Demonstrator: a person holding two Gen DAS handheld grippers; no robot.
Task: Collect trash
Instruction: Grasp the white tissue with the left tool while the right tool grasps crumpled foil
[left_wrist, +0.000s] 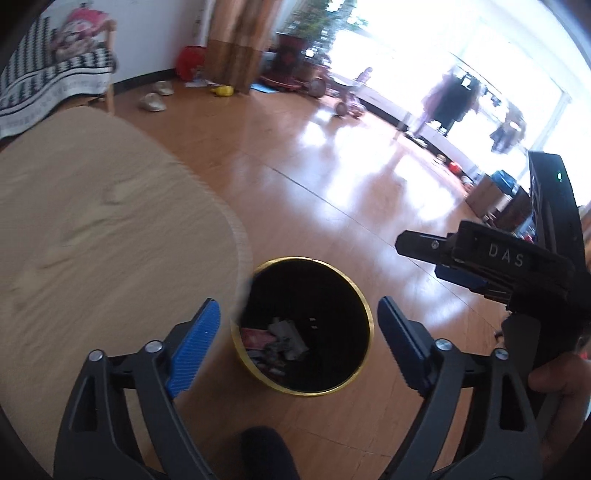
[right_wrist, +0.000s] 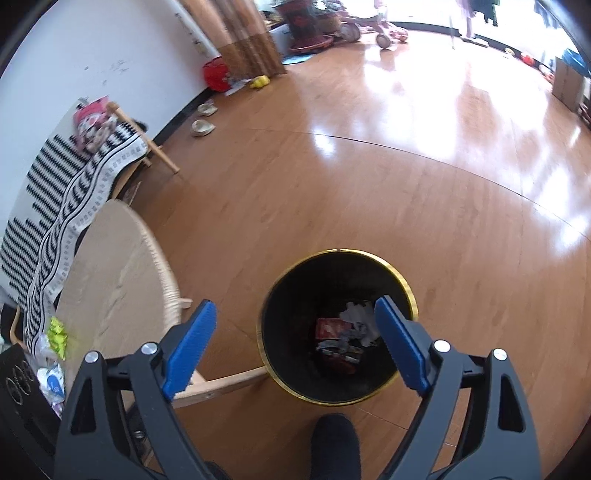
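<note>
Both grippers hang over the bin (left_wrist: 301, 325), jaws spread wide and holding nothing. The left gripper (left_wrist: 299, 332) has the bin's mouth straight ahead between its jaws; the right gripper (right_wrist: 295, 332) has it ahead and toward its right jaw. Trash (right_wrist: 343, 339) already lies at the bin's bottom. More wrappers (right_wrist: 55, 354) sit on the counter (right_wrist: 118, 266), far off to the left of the right jaws, so I judge the left gripper nearer that side.
</note>
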